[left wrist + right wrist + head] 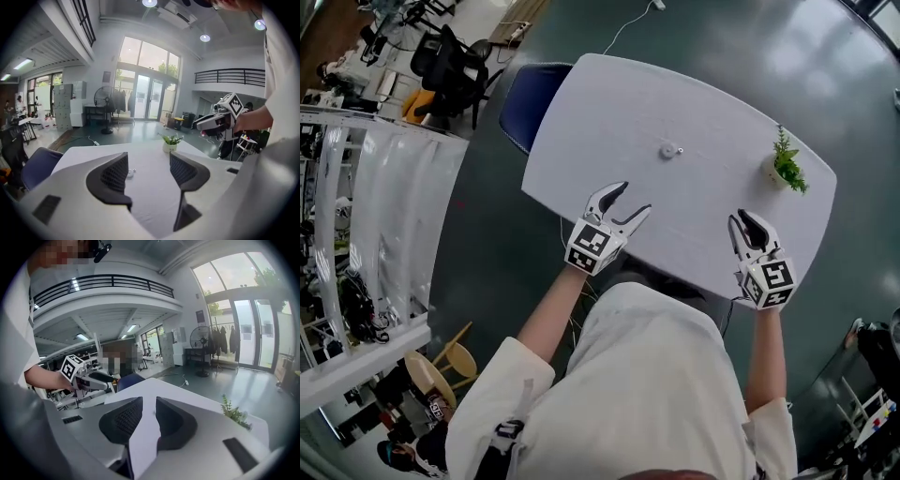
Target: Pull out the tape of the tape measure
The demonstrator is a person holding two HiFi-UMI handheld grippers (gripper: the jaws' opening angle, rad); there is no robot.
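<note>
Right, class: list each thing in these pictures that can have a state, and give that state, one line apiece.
left hand-held gripper, jaws wide apart, empty.
right hand-held gripper, jaws narrowly apart, empty.
tape measure, lying untouched in the middle of the table; no tape seen pulled out.
potted plant, upright near the table's right end.
chair, tucked partly under the table.

Potted plant (786, 169) stands on the white table (609, 117).
</note>
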